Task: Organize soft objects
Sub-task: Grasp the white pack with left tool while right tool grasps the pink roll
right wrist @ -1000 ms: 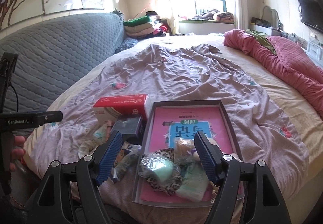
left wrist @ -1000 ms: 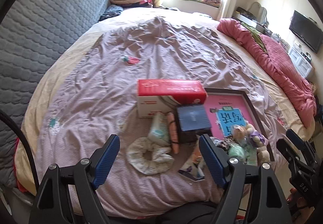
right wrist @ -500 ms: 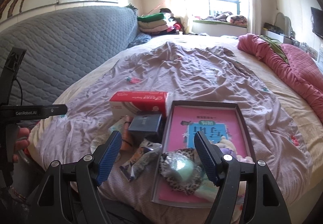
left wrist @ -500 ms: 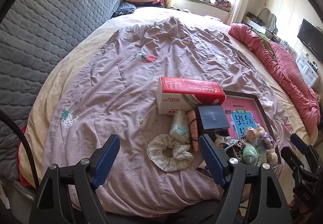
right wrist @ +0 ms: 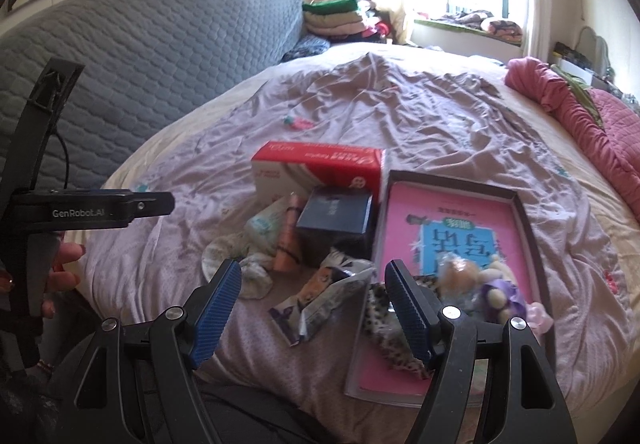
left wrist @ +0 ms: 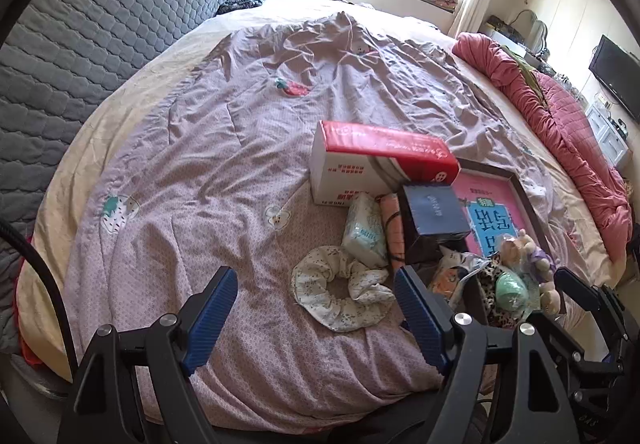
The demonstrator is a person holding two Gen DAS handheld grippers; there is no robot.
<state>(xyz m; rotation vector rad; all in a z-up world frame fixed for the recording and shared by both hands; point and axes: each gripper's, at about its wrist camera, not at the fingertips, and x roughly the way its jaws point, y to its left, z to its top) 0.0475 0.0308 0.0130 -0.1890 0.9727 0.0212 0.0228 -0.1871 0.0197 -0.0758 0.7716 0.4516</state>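
A cream floral scrunchie lies on the purple bedspread just ahead of my open left gripper, nothing between its blue pads. Beside it sit a pale tissue pack, an orange roll and a dark blue box. A shallow tray with a pink book cover holds a leopard-print scrunchie, a small plush toy and a green ball. My right gripper hangs open over a crumpled printed pouch left of the tray.
A red-and-white carton stands behind the pile. A grey quilted headboard runs along the left. A rolled pink blanket lines the right side of the bed. Folded clothes are stacked by the window. A hand holds the left gripper's body.
Both views have slid leftward and closer to the bed. The scrunchie now sits between the left gripper's pads in view, and the pouch has come under the right gripper. Jaws unchanged.
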